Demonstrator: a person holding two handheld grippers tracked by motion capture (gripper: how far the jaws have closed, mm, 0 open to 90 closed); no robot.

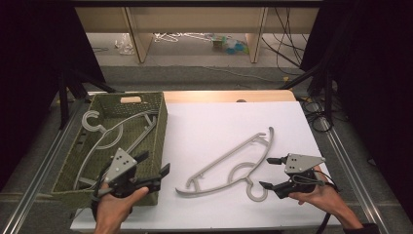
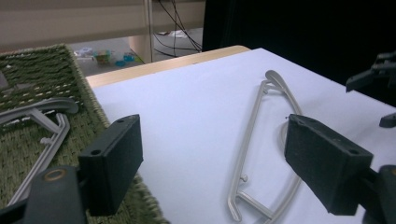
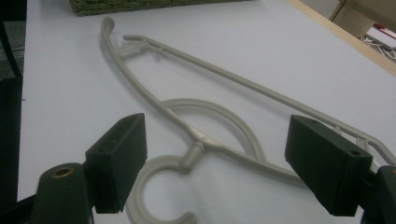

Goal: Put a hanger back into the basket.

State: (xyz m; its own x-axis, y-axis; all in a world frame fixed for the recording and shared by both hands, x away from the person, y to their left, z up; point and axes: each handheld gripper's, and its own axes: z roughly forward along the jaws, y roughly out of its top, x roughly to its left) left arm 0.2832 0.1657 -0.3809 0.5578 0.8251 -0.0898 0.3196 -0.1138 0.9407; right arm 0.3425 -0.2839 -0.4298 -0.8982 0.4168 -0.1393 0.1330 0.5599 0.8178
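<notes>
Your grey plastic hanger (image 1: 233, 163) lies flat on the white counter (image 1: 209, 122), right of the green woven basket (image 1: 158, 122). Both tongs, left (image 1: 155, 165) and right (image 1: 267, 173), gape apart, empty. Dark room.

a lab: black curtains (image 1: 29, 58) (loose cables (image 1: 285, 39)), rig table (image 1: 234, 96).

White table cover (image 1: 214, 122), wooden shelving (image 1: 141, 34), floor clutter (image 1: 229, 44) beyond.

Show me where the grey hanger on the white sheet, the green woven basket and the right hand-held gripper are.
grey hanger (image 1: 229, 155), high view, on its long straight bar.
green woven basket (image 1: 159, 131), high view, on its right wall.
right hand-held gripper (image 1: 268, 172), high view, midway between its open fingertips.
</notes>
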